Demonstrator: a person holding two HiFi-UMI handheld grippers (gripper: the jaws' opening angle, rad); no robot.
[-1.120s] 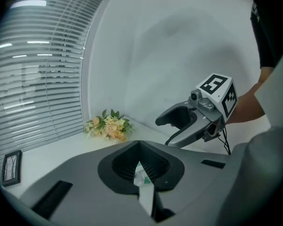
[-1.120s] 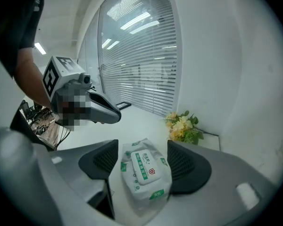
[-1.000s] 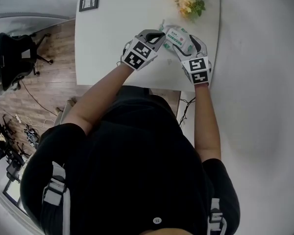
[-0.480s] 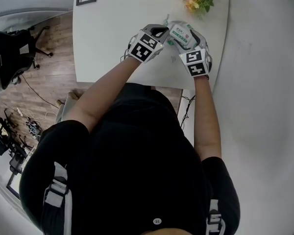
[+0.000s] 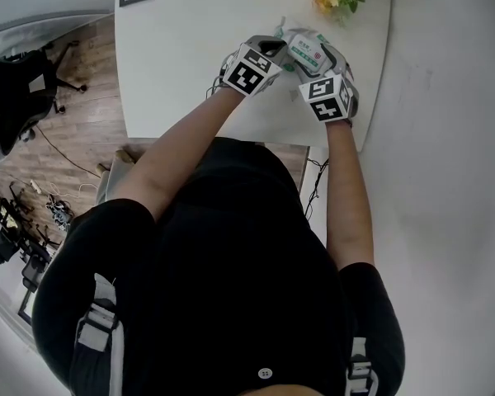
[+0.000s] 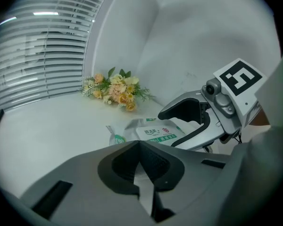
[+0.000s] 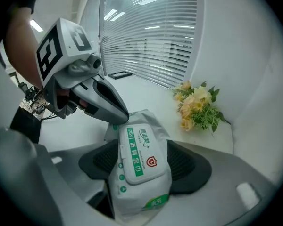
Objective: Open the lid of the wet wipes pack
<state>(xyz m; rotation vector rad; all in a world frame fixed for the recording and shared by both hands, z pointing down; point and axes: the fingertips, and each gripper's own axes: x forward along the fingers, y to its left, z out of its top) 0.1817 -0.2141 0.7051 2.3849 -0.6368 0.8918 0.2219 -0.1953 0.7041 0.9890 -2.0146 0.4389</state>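
The wet wipes pack point(image 7: 139, 173) is sitting face up between the jaws of your right gripper point(image 7: 144, 166). You are clamping it from both sides, with the dark pads point(image 7: 188, 166) pressing into the soft wrapper at about the middle of its length. The white flip lid point(image 7: 139, 157), printed in green with a red shield mark, is lying flat and fully shut on the pack. No edge is lifting anywhere that shows, so the opening itself is not yet begun. What looks done is the set-up: the pack is secured and presented with the lid toward you. You are holding it over the far right part of the bench point(image 5: 190, 48), just short of the bouquet of yellow and peach flowers point(image 7: 195, 105) at the far right corner. Whether the pack's far end is resting on the bench top I cannot tell. Your left gripper point(image 7: 114, 111) is reaching in from the left with its jaws drawn together into a point, nothing visible between them. That point is touching or nearly touching the wrapper at the pack's far left corner, just beyond the lid's far edge. By my judgement what remains is finding the lid's lifting edge, catching it and flipping it up while the right gripper is bracing the pack.
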